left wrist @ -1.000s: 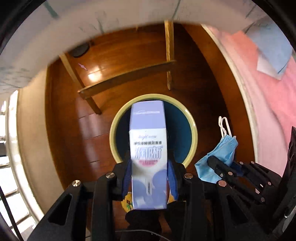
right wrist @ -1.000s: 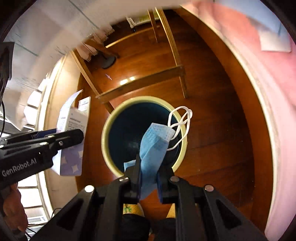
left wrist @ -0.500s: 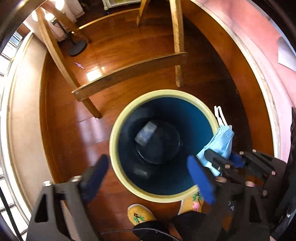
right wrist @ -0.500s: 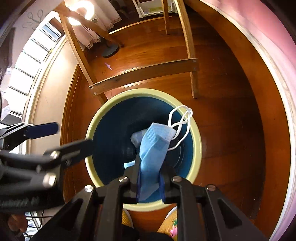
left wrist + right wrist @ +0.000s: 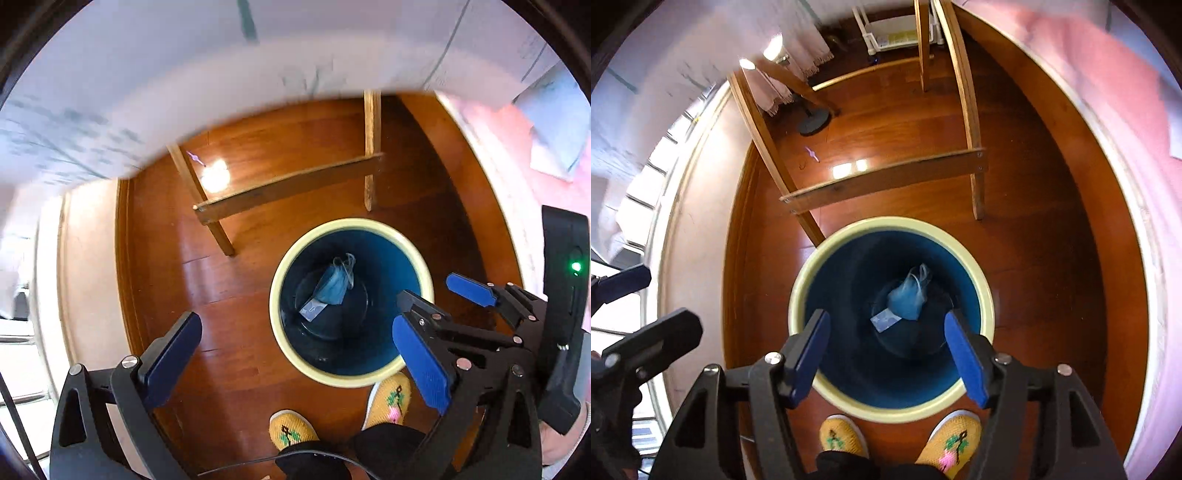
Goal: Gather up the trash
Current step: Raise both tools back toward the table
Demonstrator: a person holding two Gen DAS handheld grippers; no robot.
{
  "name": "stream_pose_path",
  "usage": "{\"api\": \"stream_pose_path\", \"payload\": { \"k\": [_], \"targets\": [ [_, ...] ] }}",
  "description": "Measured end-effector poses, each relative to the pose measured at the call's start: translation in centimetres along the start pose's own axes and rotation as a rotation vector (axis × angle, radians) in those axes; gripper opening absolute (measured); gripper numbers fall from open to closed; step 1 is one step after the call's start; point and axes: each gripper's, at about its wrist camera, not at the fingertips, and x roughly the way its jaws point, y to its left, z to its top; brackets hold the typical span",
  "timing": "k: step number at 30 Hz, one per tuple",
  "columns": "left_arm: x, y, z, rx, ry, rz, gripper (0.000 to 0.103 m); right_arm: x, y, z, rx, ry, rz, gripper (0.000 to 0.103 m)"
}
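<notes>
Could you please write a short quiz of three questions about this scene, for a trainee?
1. True or false: the blue face mask lies at the bottom of the trash bin.
2. What is between the jaws of the right gripper? A) the mask B) a carton C) nothing
3. Fill in: under the mask a small pale ____ shows.

Key:
1. True.
2. C; its jaws are opening, with only the bin's inside seen between them. The left gripper holds nothing either.
3. Carton; it lies partly covered by the mask.
</notes>
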Motion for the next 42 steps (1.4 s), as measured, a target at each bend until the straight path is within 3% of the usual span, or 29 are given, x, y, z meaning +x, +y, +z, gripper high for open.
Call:
{"api": "stream_pose_path", "payload": {
  "k": [5,12,16,25,31,36,42],
  "targets": [
    [-7.1,0.6,0.2,-0.002,-0.033,-0.03,0.102,-6.1,1.8,0.7,0.024,-0.036,-0.001,0.066],
    [-18.5,1.6,0.4,-0.011,-0.049,-0.145,0.102,-17.0,5.1,1.6,0.049,-0.077,0.013,0.066],
    [-24.9,2.5,1.3,0.001,-0.104,-0.166,0.102,-23.4,7.0,2.4,0.057,-0.091,0.007,0.066],
    [-36.3,3.6,4.2,0.072,-0.298,-0.153,0.102,-36.3,9.9,4.4,0.067,-0.274,-0.024,0.066],
    [-39.5,2.7,7.0,0.116,-0.393,-0.1,0.102,-40.2,10.7,6.7,0.046,-0.347,-0.06,0.066],
    [-39.8,1.8,10.5,0.137,-0.426,-0.088,0.102,-41.9,10.4,9.2,0.031,-0.384,-0.063,0.066],
    [-36.7,0.7,17.1,0.132,-0.378,-0.081,0.102,-40.8,8.2,15.7,0.009,-0.395,-0.049,0.066]
  ]
}}
